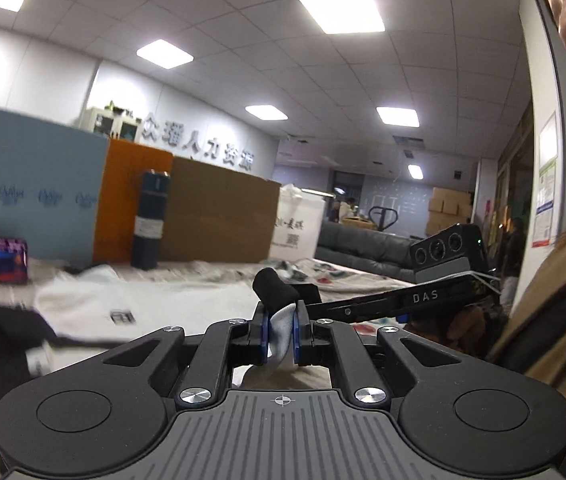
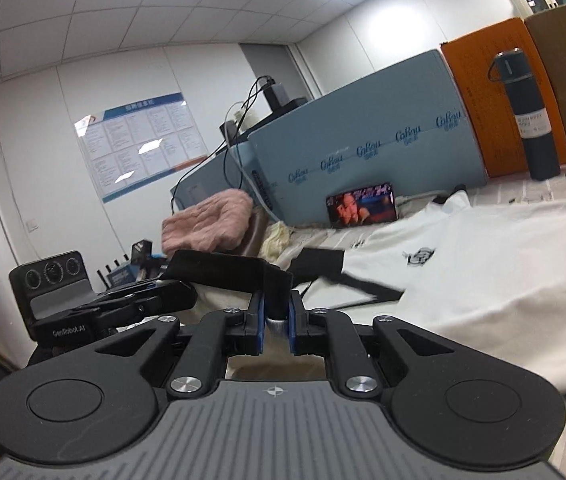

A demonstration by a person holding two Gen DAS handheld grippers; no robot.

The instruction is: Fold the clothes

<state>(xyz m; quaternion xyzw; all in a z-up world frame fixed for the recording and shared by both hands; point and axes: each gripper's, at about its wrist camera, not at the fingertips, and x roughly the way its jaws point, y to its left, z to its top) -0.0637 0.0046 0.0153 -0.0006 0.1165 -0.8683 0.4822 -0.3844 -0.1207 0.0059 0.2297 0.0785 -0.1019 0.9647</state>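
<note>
Closest in the left wrist view, the left gripper (image 1: 282, 338) has its two blue-padded fingers (image 1: 261, 334) pressed together on a bunched fold of white cloth with a black cuff, part of the white T-shirt (image 1: 147, 300). The rest of that shirt lies spread on the patterned sheet (image 1: 339, 276) just beyond, blurred, with a black sleeve (image 1: 7, 332) trailing at the left. To the right, the other handheld device reaches in, the right gripper (image 1: 303, 290), whose tip seems to meet the same black cuff, though blur makes this uncertain. In the right wrist view, the right gripper (image 2: 276, 322) is likewise clamped tight on a black sleeve edge with a sliver of white cloth between its fingers (image 2: 258, 324), and the left gripper (image 2: 155, 300) sits just beside it at the left. The T-shirt (image 2: 483, 276) stretches away to the right, showing a small black logo (image 2: 419, 257). Farther back, a phone (image 2: 361, 204) with a lit screen leans against a blue board (image 2: 363, 132), a pink knitted item (image 2: 209, 222) lies to its left, and a dark flask (image 2: 531, 116) stands upright before an orange board (image 2: 479, 92).
</note>
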